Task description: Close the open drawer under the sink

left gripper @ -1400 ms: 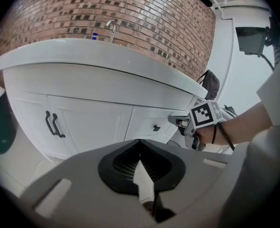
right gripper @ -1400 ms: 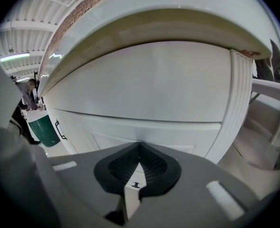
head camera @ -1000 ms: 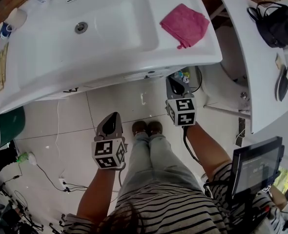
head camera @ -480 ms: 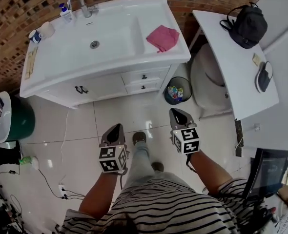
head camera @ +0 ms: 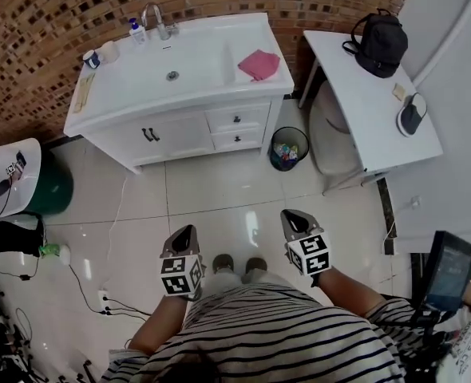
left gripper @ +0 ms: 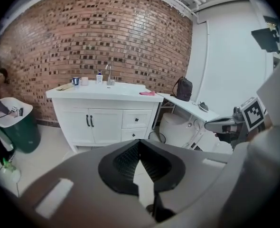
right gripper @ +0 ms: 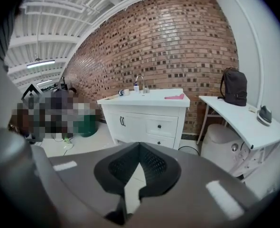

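White vanity's 2 drawers flush; black bin holding colourful litter; left tool and right tool pinched together, empty.

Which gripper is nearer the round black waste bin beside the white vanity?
Right. The right gripper hangs almost straight back from the round black waste bin; the left gripper sits farther leftward.
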Demonstrator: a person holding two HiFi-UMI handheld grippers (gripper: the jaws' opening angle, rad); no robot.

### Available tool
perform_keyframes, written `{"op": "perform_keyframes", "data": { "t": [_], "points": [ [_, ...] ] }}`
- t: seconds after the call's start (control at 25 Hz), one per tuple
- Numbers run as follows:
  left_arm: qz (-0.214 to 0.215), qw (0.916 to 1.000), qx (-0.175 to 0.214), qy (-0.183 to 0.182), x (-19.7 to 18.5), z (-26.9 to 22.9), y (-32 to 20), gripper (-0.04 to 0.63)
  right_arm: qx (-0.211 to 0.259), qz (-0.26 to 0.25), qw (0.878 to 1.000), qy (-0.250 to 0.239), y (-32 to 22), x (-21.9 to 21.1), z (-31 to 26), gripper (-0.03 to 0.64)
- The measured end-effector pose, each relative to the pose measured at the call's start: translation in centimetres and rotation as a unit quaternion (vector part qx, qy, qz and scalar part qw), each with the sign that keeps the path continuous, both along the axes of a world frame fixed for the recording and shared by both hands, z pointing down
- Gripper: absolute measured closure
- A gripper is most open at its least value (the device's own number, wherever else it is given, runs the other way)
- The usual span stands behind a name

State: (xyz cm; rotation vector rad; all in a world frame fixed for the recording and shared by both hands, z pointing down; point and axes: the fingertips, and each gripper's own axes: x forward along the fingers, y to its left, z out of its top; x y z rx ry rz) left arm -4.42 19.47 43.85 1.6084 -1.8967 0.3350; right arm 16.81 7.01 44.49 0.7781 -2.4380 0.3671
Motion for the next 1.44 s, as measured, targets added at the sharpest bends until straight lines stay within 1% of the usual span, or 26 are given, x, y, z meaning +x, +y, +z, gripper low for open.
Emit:
{"op": "perform_keyframes", "data": {
  "t": [0.16, 0.24, 0.36, 0.44, 0.56, 0.72, 0.96, 1.16, 1.44],
  "points": [
    [-0.021, 0.9998, -0.005, 0.004, -2.6, 0.9, 4.9, 0.583, 0.005, -0.003, 1.0, 0.008, 3.7, -1.3, 0.6, 0.617],
    [-0.022, 0.9996, -0.015, -0.001, -2.3, 1.2, 6.4, 0.583, -0.001, -0.005, 1.0, 0.009, 4.6, -1.2, 0.5, 0.617],
    [-0.015, 0.9997, -0.021, -0.002, -1.3, 1.1, 7.7, 0.583, -0.002, -0.022, 0.999, 0.023, 5.7, -0.9, 0.7, 0.617],
    [-0.009, 0.9997, -0.022, -0.002, -1.3, 1.3, 8.0, 0.583, 0.003, -0.027, 0.999, 0.036, 6.0, -1.2, 1.1, 0.617],
    [-0.001, 0.9997, -0.023, -0.001, -2.2, 1.9, 8.6, 0.583, 0.006, -0.023, 0.999, 0.039, 6.6, -2.1, 1.2, 0.617],
    [0.002, 0.9997, -0.024, 0.0, -3.1, 1.9, 9.0, 0.583, 0.016, -0.02, 0.999, 0.034, 6.9, -3.4, 0.2, 0.617],
    [0.007, 0.9997, -0.024, 0.003, -2.8, 1.6, 8.6, 0.583, 0.015, -0.004, 1.0, 0.021, 6.0, -4.0, -0.9, 0.617],
    [0.014, 0.9996, -0.023, 0.003, -2.6, 1.1, 8.3, 0.583, 0.014, 0.004, 1.0, 0.021, 5.8, -4.2, -1.6, 0.617],
    [0.009, 0.9998, -0.015, 0.006, -3.1, 0.6, 8.5, 0.583, 0.017, 0.0, 1.0, 0.016, 6.4, -5.1, -2.2, 0.617]
  ]
}}
